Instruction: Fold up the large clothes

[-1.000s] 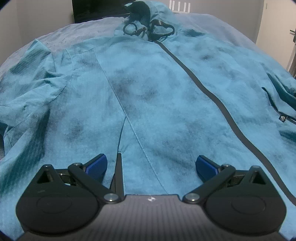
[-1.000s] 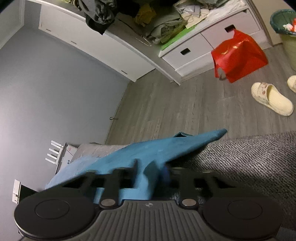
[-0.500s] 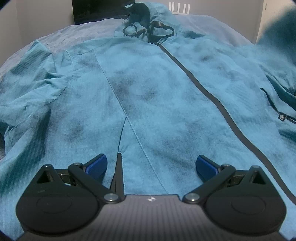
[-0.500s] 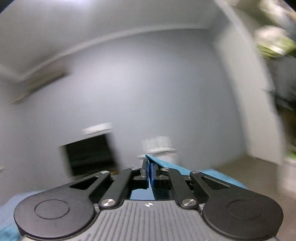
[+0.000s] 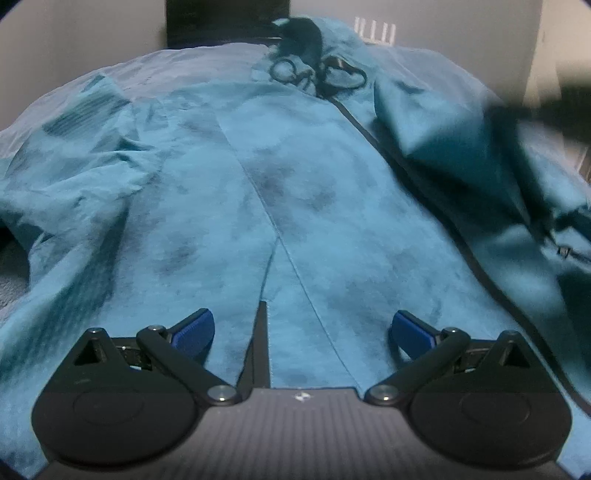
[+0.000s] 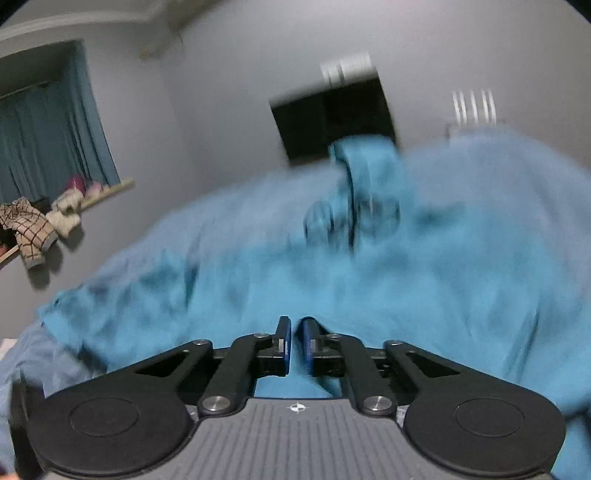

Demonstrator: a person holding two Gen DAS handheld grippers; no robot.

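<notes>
A large teal hooded jacket [image 5: 295, 206] lies front up on a bed, zipper running from the hood toward the lower right. My left gripper [image 5: 301, 326] is open and empty just above the jacket's lower hem. The jacket's right sleeve [image 5: 454, 140] lies folded over the chest on the right. In the right wrist view the jacket [image 6: 369, 280] is blurred. My right gripper [image 6: 294, 343] hovers above it with its blue pads a narrow gap apart; I cannot tell whether cloth is between them.
A dark screen [image 5: 225, 18] stands at the wall behind the bed. The right wrist view shows teal curtains [image 6: 51, 140] and a shelf with soft toys [image 6: 66, 210] at the left wall. Grey bedding [image 5: 11, 280] shows at the left edge.
My right gripper swung from the floor side up and over the bed, carrying the sleeve across the jacket's chest. Its pads now stand slightly apart. My left gripper has stayed put.
</notes>
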